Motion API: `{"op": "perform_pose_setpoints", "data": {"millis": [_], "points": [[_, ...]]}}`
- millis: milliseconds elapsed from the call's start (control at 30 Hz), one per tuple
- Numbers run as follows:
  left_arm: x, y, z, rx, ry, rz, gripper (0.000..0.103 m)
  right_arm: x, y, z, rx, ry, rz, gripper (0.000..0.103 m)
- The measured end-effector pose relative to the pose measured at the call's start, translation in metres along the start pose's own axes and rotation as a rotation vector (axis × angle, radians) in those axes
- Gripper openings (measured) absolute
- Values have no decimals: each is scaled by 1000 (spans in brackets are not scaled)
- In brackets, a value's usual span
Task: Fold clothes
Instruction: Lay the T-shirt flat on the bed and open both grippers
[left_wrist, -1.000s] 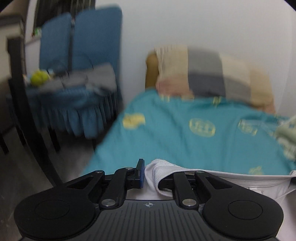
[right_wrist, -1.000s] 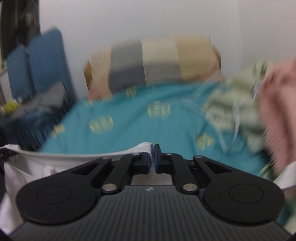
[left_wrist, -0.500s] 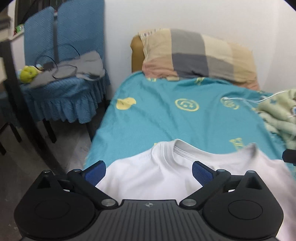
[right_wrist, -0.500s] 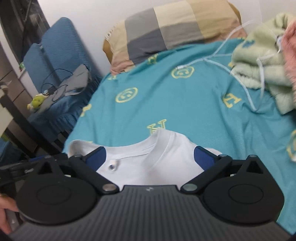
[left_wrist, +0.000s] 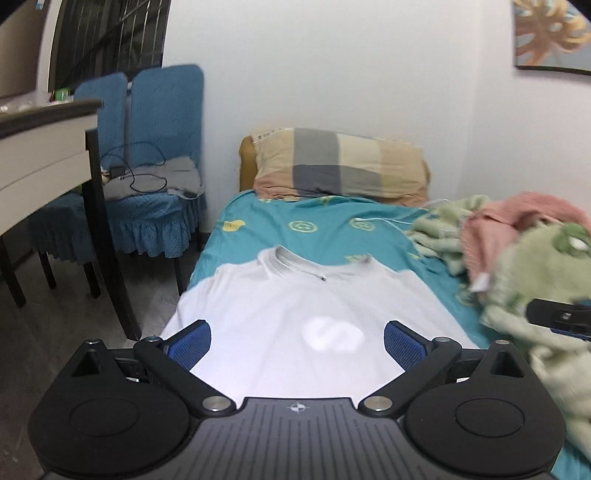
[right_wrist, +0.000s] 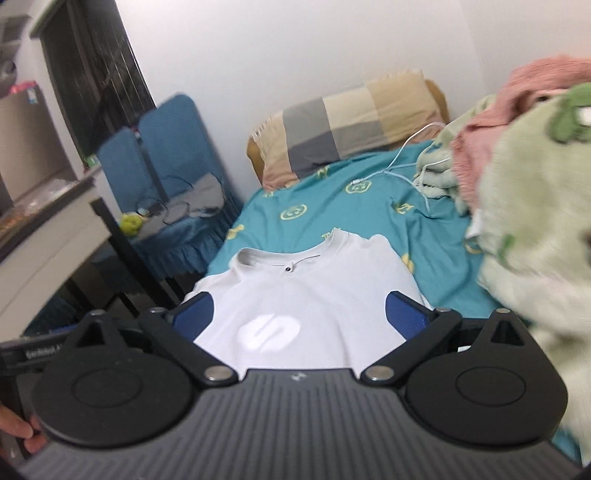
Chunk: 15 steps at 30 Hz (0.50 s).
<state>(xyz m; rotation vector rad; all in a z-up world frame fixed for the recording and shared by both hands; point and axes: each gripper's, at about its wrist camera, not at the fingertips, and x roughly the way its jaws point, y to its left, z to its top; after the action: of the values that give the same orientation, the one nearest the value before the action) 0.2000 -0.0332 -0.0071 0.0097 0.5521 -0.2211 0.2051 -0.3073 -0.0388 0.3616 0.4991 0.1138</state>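
Shirt (left_wrist: 295, 306) now flat on bed (left_wrist: 325, 229), let go. Left gripper (left_wrist: 295, 343) fingers wide apart, empty; right gripper (right_wrist: 299, 317) closing slightly, empty. Fold next.

T-shirt (left_wrist: 295, 306) on bed (left_wrist: 325, 227), pillow (left_wrist: 340, 168) behind

1. One white T-shirt (left_wrist: 295, 314), at the centre of the bed (left_wrist: 325, 229).
2. One plaid pillow (left_wrist: 340, 166), at 12 o'clock from the shirt.
3. Two blue-covered chairs (left_wrist: 159, 155), at 10 o'clock.
4. One heap of soft clothes (left_wrist: 517, 251) at 3 o'clock; how many pieces it holds cannot be told, though green and pink ones show.
5. One white cable (right_wrist: 410, 173) on the bed.
6. One tabletop (left_wrist: 40, 122) at 9 o'clock.
7. One framed picture (left_wrist: 550, 33) at 1 o'clock.
8. Two grippers: left gripper (left_wrist: 297, 343), right gripper (right_wrist: 299, 319).
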Motion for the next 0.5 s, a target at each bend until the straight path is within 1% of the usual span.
{"op": "perform_pose_setpoints", "data": {"millis": [33,133,200,267,333,367,433,500], "points": [[-17,-7,-8,5,-10,-6,101,-15,3,-8,-11,-4,-5,96],[-55,-18,-34,16,-51,-16,101,-53,7,-30,-24,-32,-6,94],[-73,-21,-54,-10,-74,-37,103,-74,7,-45,-22,-54,1,94],[-76,-18,-72,-51,-57,-53,103,-83,4,-58,-8,-51,10,93],[-72,-18,-80,-48,-32,-44,103,-83,2,-62,5,-46,5,83],[-70,-19,-82,-38,-24,-34,103,-82,0,-60,13,-46,2,81],[-66,-22,-83,-17,-35,0,103,-82,-5,-59,38,-58,-3,81],[-63,-21,-84,-24,-47,11,103,-79,-9,-60,58,-63,-18,77]]}}
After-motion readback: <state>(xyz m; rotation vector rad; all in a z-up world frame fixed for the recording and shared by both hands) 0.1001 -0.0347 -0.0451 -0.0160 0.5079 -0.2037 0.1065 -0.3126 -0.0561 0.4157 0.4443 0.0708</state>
